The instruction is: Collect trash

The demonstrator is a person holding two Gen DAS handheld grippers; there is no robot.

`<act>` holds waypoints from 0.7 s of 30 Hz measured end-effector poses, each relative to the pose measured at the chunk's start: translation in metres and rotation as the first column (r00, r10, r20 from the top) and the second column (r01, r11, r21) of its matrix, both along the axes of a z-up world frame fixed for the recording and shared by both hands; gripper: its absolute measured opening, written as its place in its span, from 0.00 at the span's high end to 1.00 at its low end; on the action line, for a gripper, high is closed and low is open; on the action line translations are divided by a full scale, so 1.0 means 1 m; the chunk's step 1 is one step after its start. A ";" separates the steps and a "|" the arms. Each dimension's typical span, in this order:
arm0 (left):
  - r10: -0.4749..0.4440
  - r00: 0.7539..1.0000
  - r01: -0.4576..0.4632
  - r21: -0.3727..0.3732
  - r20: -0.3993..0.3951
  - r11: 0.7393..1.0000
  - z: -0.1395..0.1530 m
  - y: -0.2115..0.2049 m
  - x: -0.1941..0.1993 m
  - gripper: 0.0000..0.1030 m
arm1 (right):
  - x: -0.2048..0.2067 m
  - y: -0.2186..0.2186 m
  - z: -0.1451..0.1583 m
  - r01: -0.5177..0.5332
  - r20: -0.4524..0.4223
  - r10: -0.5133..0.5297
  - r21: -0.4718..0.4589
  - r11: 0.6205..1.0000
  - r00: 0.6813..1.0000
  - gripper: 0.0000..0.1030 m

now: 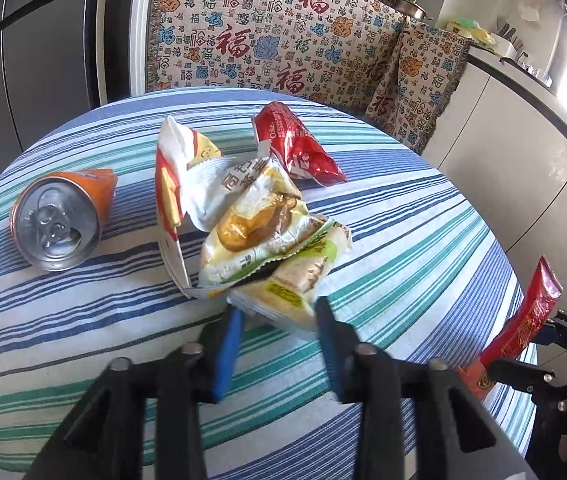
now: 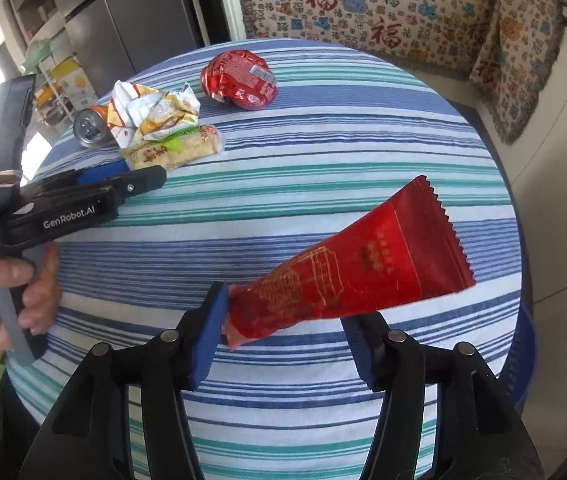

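A round table with a striped cloth [image 1: 411,216] carries the trash. A crumpled pile of white and yellow snack wrappers [image 1: 219,188] lies at its middle. From the pile a yellow-green wrapper [image 1: 283,292] reaches toward me, and my left gripper [image 1: 277,308] is shut on its near end; the right wrist view shows that gripper [image 2: 151,178] at the pile's edge. An orange can [image 1: 59,220] lies on its side at the left. A crumpled red wrapper [image 1: 295,148] sits behind the pile. My right gripper [image 2: 283,308] stands open; a long red wrapper [image 2: 355,272] leans on its left pad and lies over its right finger.
A bench with a patterned throw [image 1: 283,40] runs behind the table. Grey cabinet doors [image 1: 43,60] stand at the left and a white counter [image 1: 523,140] at the right. A person's hand [image 2: 23,292] holds the left gripper's handle at the table's near-left edge.
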State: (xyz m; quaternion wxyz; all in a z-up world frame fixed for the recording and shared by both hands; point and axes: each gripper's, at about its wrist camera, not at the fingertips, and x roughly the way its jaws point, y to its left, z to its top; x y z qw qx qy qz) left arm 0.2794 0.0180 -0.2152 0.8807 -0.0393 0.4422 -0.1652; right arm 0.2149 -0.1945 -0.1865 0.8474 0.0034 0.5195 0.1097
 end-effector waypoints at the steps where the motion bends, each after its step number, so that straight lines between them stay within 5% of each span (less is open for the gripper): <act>1: -0.004 1.000 0.004 -0.005 0.004 1.000 0.000 -0.001 -0.002 0.75 | 0.003 -0.006 -0.003 0.014 -0.003 -0.014 0.017 1.000 1.000 0.43; 3: -0.015 1.000 0.015 -0.002 0.013 1.000 0.000 -0.001 -0.009 0.82 | 0.001 -0.015 -0.006 0.039 -0.012 -0.039 0.057 0.998 0.999 0.39; 12: -0.132 0.991 0.132 0.032 -0.014 0.991 0.009 -0.011 -0.070 0.81 | -0.010 -0.050 -0.004 0.118 -0.005 -0.119 0.105 0.987 0.993 0.29; 14: -0.171 0.985 0.172 0.037 -0.030 0.984 0.009 -0.014 -0.077 0.75 | -0.011 -0.058 -0.004 0.129 -0.013 -0.128 0.118 0.985 0.992 0.27; 18: -0.190 0.982 0.190 0.049 -0.010 0.981 0.015 -0.012 -0.081 0.38 | -0.014 -0.073 0.000 0.160 -0.017 -0.160 0.154 0.975 0.987 0.24; 21: -0.198 0.980 0.197 0.069 0.001 0.978 0.018 -0.009 -0.073 0.37 | -0.007 -0.081 0.000 0.200 -0.044 -0.196 0.188 0.961 0.980 0.24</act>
